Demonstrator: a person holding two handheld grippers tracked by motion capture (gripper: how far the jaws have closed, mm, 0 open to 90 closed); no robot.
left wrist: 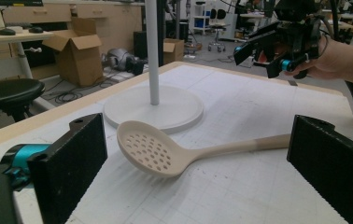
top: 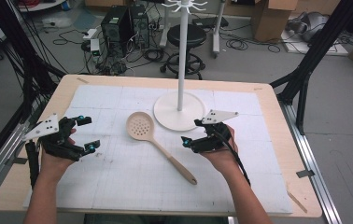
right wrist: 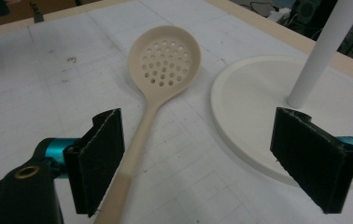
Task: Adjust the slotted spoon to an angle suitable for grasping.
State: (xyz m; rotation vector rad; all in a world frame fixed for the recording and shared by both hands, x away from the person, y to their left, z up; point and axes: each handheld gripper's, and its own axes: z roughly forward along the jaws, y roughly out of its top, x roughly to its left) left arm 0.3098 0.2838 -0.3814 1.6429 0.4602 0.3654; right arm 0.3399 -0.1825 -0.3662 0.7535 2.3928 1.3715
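A beige slotted spoon (top: 140, 126) lies flat on the white gridded mat, bowl toward the far side and handle running to the near right. Just right of its bowl stands a white rack, a round base (top: 165, 112) with a thin pole (top: 181, 56). My left gripper (top: 86, 134) hovers open left of the spoon, empty, its jaws framing the bowl (left wrist: 153, 151) from a distance. My right gripper (top: 191, 131) is open and empty right of the handle, near the base rim. In the right gripper view the handle (right wrist: 137, 140) passes close by the left jaw.
The mat (top: 132, 186) covers most of a wooden table (top: 286, 140). Black frame struts (top: 305, 74) rise at both sides. Beyond the far edge are a black stool (top: 186, 37), computer towers (top: 118, 25), cables and cardboard boxes (top: 270, 18).
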